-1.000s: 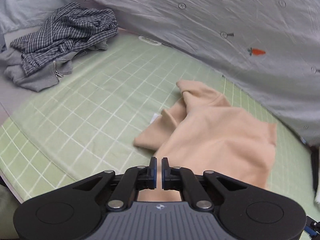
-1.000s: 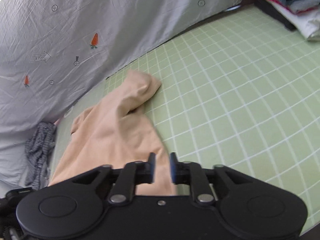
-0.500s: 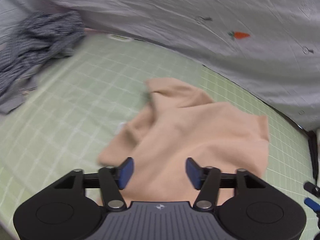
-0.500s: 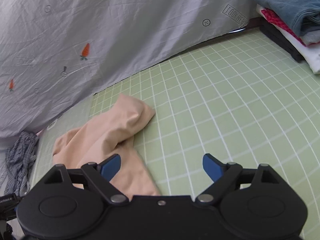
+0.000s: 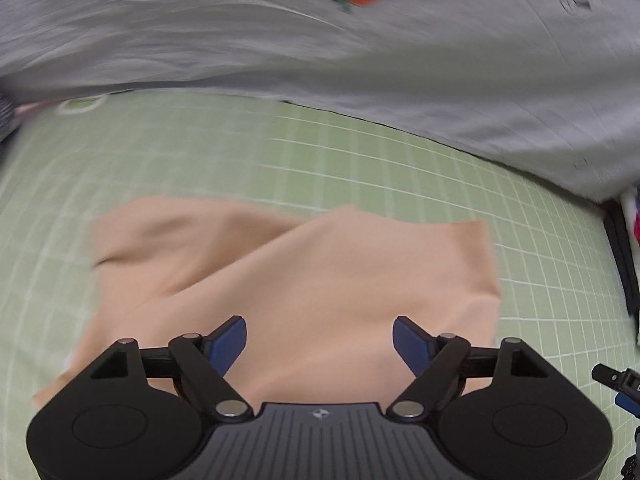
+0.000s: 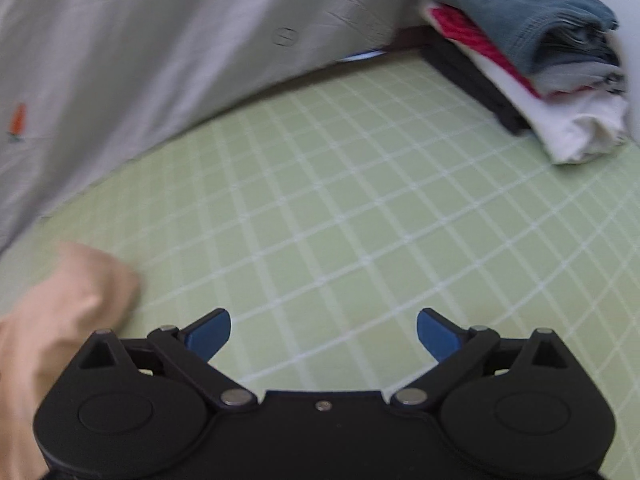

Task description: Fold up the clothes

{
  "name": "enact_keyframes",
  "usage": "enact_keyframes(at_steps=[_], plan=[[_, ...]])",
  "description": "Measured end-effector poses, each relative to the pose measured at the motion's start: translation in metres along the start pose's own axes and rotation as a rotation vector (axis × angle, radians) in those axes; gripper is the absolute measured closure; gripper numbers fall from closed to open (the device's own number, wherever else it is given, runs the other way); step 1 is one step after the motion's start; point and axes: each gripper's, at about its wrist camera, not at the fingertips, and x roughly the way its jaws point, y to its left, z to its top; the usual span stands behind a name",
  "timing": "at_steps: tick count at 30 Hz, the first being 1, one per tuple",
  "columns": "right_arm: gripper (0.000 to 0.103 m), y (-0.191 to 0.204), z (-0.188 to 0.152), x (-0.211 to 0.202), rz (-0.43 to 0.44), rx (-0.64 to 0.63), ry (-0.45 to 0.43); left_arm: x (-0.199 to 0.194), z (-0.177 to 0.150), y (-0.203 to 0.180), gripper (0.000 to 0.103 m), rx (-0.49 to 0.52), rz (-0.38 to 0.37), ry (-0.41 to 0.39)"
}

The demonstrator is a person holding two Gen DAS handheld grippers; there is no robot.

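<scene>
Peach garment [image 5: 304, 272] on green grid mat [image 6: 360, 200], grey sheet [image 5: 360, 60] behind.

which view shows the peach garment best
The left wrist view. The peach garment fills its centre on the green grid mat, with its folded layers and edges visible, though blurred. The right wrist view catches only a bunched end at its lower left, the rest cut off by the frame.
</scene>
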Motion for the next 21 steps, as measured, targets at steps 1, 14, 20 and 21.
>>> enact_keyframes(at_steps=[1,14,20,21], plan=[[0.002,-0.006,0.001,0.004,-0.013,0.013,0.007,0.007,0.004,-0.009,0.022,0.011,-0.011,0.014],[0.002,-0.038,0.012,0.027,-0.085,0.102,0.023,0.077,0.008,-0.11,0.018,0.226,-0.097,0.159],[0.002,-0.035,0.01,0.026,-0.083,0.09,0.031,0.074,-0.005,-0.105,0.062,0.29,-0.031,0.071],[0.002,-0.034,0.01,0.024,-0.08,0.087,0.029,0.07,-0.003,-0.097,0.084,0.27,-0.052,0.063]])
